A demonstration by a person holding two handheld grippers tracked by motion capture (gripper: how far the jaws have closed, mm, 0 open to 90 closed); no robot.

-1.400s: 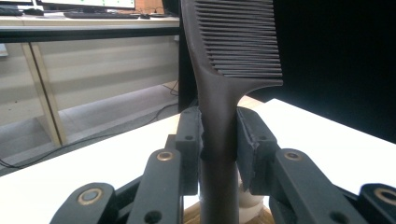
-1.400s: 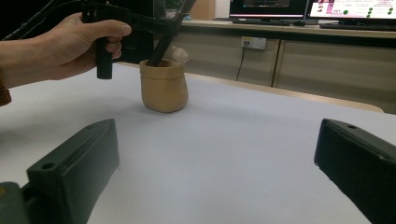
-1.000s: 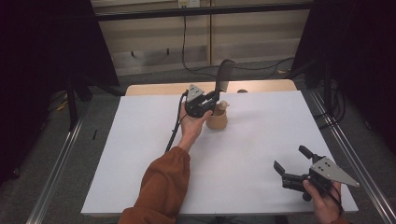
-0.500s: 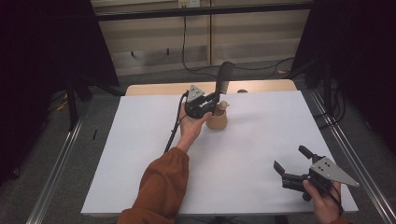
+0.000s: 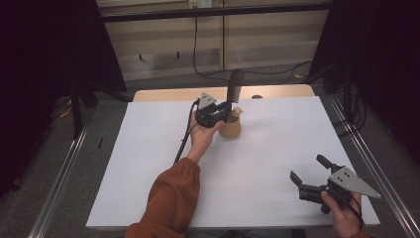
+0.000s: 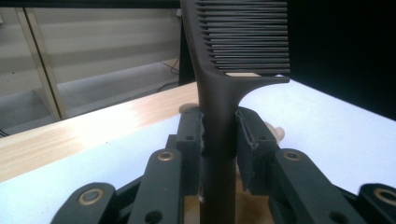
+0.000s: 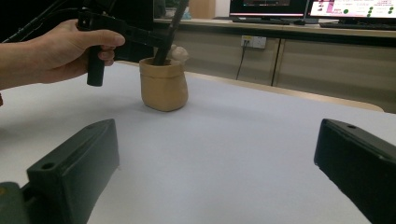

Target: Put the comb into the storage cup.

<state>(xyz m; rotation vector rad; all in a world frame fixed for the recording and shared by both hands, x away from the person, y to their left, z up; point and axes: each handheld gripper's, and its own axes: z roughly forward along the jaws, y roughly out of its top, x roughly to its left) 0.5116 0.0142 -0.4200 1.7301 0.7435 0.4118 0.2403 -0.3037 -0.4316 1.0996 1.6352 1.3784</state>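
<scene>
In the high view, a person's left forearm in a rust-orange sleeve (image 5: 171,196) is reaching up from six o'clock toward the middle of the white tabletop (image 5: 148,163). The left claw (image 5: 224,110) is clamping the handle of a black comb (image 5: 235,88); the left gripper view is showing both pads pressing on that handle (image 6: 219,140), with the comb's teeth standing upright above them. The comb's lower end is sitting inside a small tan pouch (image 5: 231,126), which is standing just at three o'clock of the left hand, toward the tabletop's twelve o'clock edge. A pale rounded thing (image 7: 179,52) is poking out of the pouch beside the comb; what it is cannot be told. A black cable (image 5: 184,141) is trailing from the left claw back along the forearm.

Bare white tabletop is lying between the pouch and the right claw (image 5: 311,173), which is resting well apart at about five o'clock, its jaws standing wide and gripping nothing. A strip of wooden board (image 5: 277,92) is showing past the tabletop's far edge.
</scene>
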